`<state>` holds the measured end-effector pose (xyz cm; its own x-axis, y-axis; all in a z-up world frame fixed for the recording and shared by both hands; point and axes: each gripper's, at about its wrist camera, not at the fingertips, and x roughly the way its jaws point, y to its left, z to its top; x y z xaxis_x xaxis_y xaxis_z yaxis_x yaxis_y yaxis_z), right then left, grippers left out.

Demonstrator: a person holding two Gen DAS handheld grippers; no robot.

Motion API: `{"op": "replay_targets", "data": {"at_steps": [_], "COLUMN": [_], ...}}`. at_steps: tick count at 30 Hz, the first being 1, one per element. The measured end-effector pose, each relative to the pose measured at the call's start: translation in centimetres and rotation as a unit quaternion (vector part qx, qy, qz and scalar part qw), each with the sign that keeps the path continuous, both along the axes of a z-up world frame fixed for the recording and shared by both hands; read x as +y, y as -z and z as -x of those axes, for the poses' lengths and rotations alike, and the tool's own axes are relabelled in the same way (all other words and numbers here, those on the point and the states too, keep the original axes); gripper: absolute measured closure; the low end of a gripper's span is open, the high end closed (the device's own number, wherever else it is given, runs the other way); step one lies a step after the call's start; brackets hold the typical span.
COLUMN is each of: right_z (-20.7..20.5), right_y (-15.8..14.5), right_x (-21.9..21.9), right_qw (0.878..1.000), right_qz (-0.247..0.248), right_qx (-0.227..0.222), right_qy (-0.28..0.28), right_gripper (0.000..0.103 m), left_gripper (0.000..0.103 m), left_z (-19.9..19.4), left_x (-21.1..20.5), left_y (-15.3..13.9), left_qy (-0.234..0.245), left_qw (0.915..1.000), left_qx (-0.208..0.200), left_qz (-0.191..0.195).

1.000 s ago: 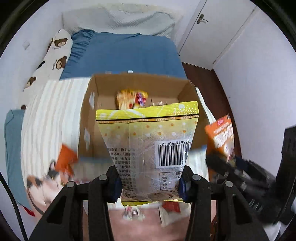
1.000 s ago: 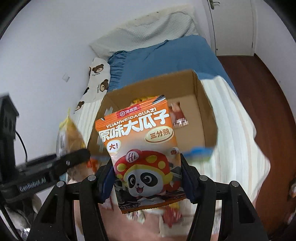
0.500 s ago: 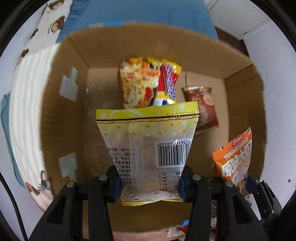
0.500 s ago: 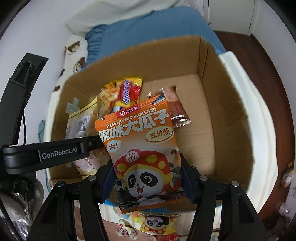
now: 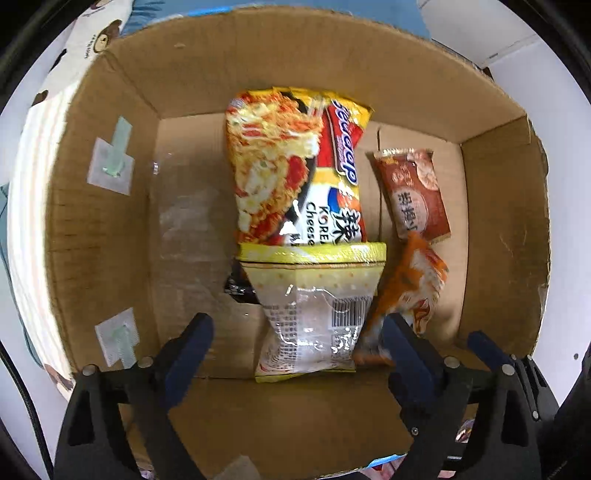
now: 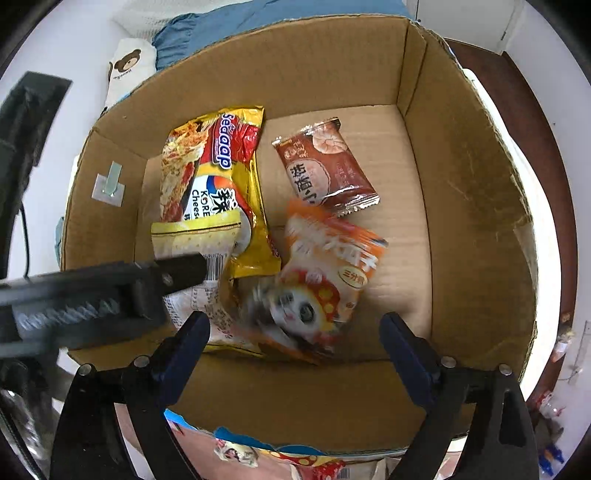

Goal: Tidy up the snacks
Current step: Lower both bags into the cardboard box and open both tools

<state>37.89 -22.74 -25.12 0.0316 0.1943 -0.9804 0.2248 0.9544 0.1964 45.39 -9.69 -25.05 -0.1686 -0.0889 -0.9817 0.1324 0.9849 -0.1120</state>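
Observation:
Both grippers hang over an open cardboard box [image 5: 110, 206] [image 6: 472, 206]. My left gripper [image 5: 299, 332] is open; the yellow-topped clear snack bag [image 5: 314, 306] lies free in the box between its fingers. My right gripper [image 6: 295, 332] is open; the orange panda seed bag [image 6: 325, 280], blurred, lies free in the box ahead of it, and shows in the left wrist view [image 5: 406, 295]. A yellow-red noodle pack [image 5: 295, 166] [image 6: 214, 184] and a brown snack pack [image 5: 413, 195] [image 6: 325, 166] lie on the box floor.
The box stands on a bed with a striped cover [image 5: 33, 206], a blue sheet [image 6: 229, 22] and a bear-print pillow [image 6: 129, 66]. More snack packs [image 6: 266, 454] lie in front of the box. Dark wooden floor [image 6: 546, 155] lies to the right.
Both grippers moved down over the box, then opened. The yellow bag and the orange panda bag dropped from the fingers into the box.

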Motion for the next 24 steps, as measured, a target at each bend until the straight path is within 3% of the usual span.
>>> {"op": "replay_targets", "data": {"at_steps": [7, 12, 19, 24], "right_z": [-0.1, 0.7, 3.1, 5.1], "right_y": [-1.1, -3.0, -7.1, -11.1], "right_x": [-0.5, -1.2, -1.5, -1.2], "right_qw": [1.0, 0.998, 0.994, 0.989], "right_qz": [0.023, 0.042, 0.062, 0.065], "right_qx": [-0.017, -0.04, -0.091, -0.135], "right_qy": [-0.006, -0.002, -0.002, 0.005], "right_gripper": [0.006, 0.006, 0.006, 0.006], "left_gripper": [0.009, 0.009, 0.009, 0.009], "left_z": [0.9, 2.5, 3.6, 6.5], "left_x": [0.3, 1.2, 3.5, 4.4], "left_y": [-2.5, -5.2, -8.1, -12.3], "left_qy": [-0.003, 0.006, 0.006, 0.006], "left_qw": [0.9993, 0.9962, 0.9881, 0.9776], "left_qx": [-0.037, -0.086, -0.154, -0.21], "left_qz": [-0.005, -0.012, -0.005, 0.01]}}
